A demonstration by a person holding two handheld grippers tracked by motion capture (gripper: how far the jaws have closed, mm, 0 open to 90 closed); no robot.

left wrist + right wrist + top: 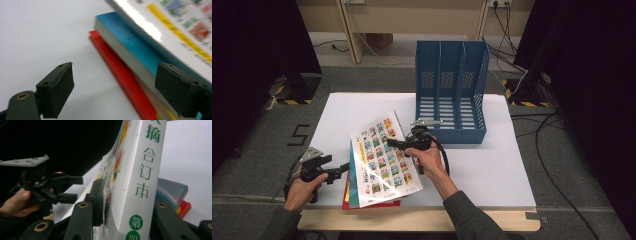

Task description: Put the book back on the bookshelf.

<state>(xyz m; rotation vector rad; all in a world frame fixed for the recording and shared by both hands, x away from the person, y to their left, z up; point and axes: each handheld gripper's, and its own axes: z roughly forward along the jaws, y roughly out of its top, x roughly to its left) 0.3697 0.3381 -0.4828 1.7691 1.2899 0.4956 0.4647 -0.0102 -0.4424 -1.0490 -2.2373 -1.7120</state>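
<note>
While the right tool [120, 205] pinches the thick white book [384, 157] by its spine, it looks heavy, glossy and floppy, and the left tool [113, 90] stands spread just beside the stack.

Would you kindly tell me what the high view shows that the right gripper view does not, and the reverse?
The high view alone gives the blue file rack standing at the far side of the white table, and the white book's picture-covered front. The right gripper view alone gives the green characters on that book's spine, with the right tool closed around it. Both share the white book, the red and blue books beneath, and the left tool.
</note>
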